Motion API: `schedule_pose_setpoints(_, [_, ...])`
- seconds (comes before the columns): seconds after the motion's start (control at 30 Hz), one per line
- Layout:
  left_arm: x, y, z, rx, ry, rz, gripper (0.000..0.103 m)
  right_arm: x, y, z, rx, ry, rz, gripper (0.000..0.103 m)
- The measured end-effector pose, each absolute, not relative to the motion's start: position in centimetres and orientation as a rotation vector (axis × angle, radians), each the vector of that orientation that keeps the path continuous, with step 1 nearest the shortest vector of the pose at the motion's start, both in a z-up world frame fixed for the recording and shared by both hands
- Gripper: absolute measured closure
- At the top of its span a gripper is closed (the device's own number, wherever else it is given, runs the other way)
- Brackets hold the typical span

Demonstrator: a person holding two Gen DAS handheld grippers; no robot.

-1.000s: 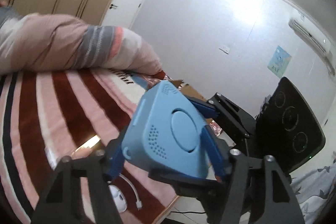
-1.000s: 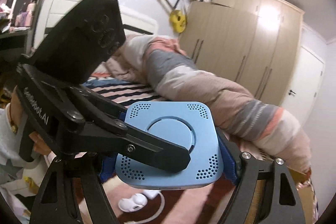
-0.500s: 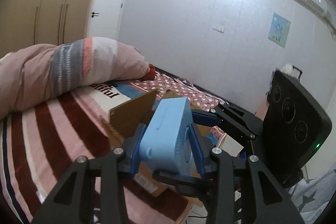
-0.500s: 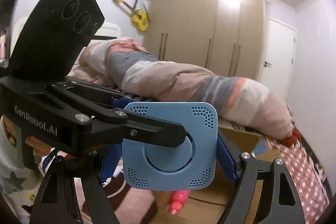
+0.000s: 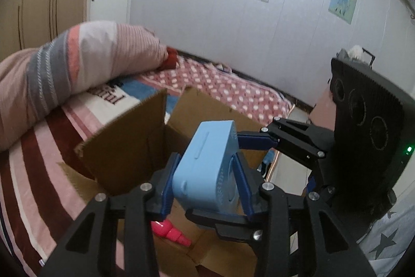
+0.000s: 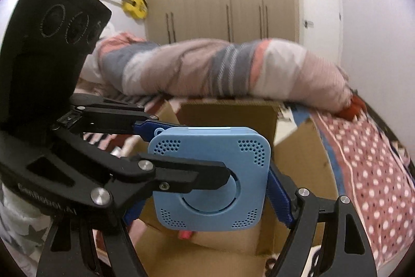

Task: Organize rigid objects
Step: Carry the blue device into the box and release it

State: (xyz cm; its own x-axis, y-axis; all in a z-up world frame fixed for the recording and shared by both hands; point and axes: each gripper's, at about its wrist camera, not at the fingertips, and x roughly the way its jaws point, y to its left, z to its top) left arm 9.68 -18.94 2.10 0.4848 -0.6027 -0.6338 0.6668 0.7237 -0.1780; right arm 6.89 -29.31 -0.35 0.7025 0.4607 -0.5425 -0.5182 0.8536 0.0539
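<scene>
A light blue square box (image 5: pixel 207 168) with vent holes and a round disc on its face is held in the air by both grippers. My left gripper (image 5: pixel 205 182) is shut across its thin sides. My right gripper (image 6: pixel 207 184) is shut on its edges, and the box shows face-on in the right wrist view (image 6: pixel 210 178). The box hangs over an open cardboard box (image 5: pixel 129 147) on the bed. A pink object (image 5: pixel 171 231) lies on the cardboard box's floor.
The cardboard box (image 6: pixel 298 155) has raised flaps on several sides. A rolled striped duvet (image 6: pixel 207 69) lies behind it on the striped bedspread (image 5: pixel 39 160). A polka-dot cover (image 6: pixel 363 160) lies to the right. Wardrobes and a door stand behind.
Both grippers carried the blue box from over the bare bedspread to above the open cardboard box. The box turned edge-on to the left wrist camera.
</scene>
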Motion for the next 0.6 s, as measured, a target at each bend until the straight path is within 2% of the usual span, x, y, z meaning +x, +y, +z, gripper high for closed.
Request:
schedule_pose_setpoints(0.2, [10.0, -19.7, 1.3, 0.117, 0.757, -0.737, 0.061, 8.2, -29.6, -1.9, -0.126, 0.655, 0.511, 0.025])
schedule_pose_setpoints(0.3, [10.1, -18.9, 1.7, 0.091, 0.734, -0.719, 0.050, 8.6, -29.7, -2.3, -0.123, 0.674, 0.503, 0.025])
schedule_pose_setpoints(0.43, [10.4, -17.6, 2.3, 0.045, 0.715, -0.696, 0.048, 8.6, -29.8, -2.2, -0.112, 0.679, 0.506, 0.025])
schedule_pose_setpoints(0.6, [9.9, -15.7, 3.5, 0.007, 0.674, -0.682, 0.043, 8.2, -29.5, -1.7, -0.119, 0.665, 0.500, 0.014])
